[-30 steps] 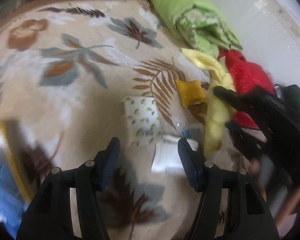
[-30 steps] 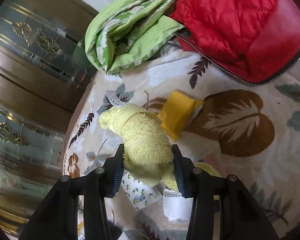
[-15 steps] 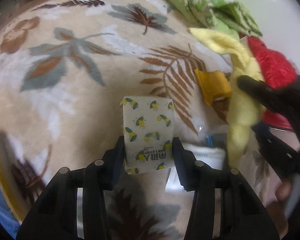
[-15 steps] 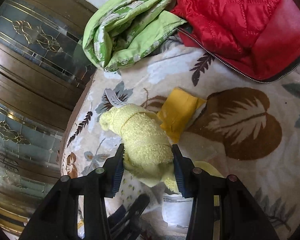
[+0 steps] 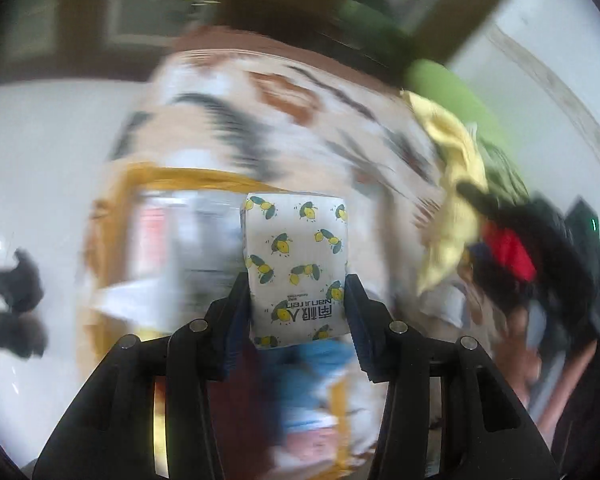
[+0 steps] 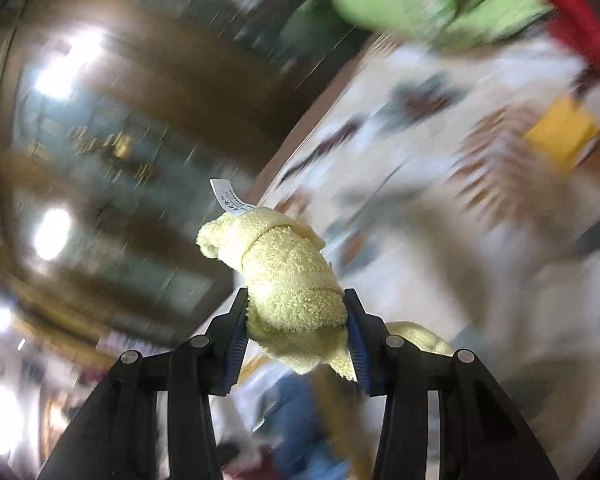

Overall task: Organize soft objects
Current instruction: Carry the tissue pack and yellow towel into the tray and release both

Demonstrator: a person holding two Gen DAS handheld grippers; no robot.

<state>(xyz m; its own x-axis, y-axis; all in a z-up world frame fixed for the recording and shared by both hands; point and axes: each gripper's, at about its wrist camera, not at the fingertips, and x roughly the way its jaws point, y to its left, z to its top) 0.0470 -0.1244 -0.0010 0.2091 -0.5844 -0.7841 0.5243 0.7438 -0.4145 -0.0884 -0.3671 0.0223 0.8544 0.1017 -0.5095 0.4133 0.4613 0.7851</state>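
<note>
Leaf-patterned blanket (image 6: 428, 216) over the surface, yellow pad (image 6: 560, 136), green bedding (image 6: 440, 4), red jacket (image 6: 580, 20) lying on it

Tissue pack (image 5: 296, 264): white wrapper printed with yellow lemons and dark green leaves, dark lettering near its lower edge.
Towel (image 6: 292, 288): pale yellow terry, with a white label (image 6: 227, 196) bearing small dark print.
Left gripper (image 5: 297, 312): black body, dark blue finger pads.
Right gripper (image 6: 296, 320): black body, blue pads.
Rug (image 5: 268, 120): cream ground with rust-brown and grey-black leaf motifs, brown border.
Quilt (image 6: 440, 0): lime green, with paler patterned patches.
Jacket (image 6: 572, 12): red.
Pouch (image 6: 560, 136): mustard yellow.
Basket rim (image 5: 188, 174): ochre yellow.
</note>
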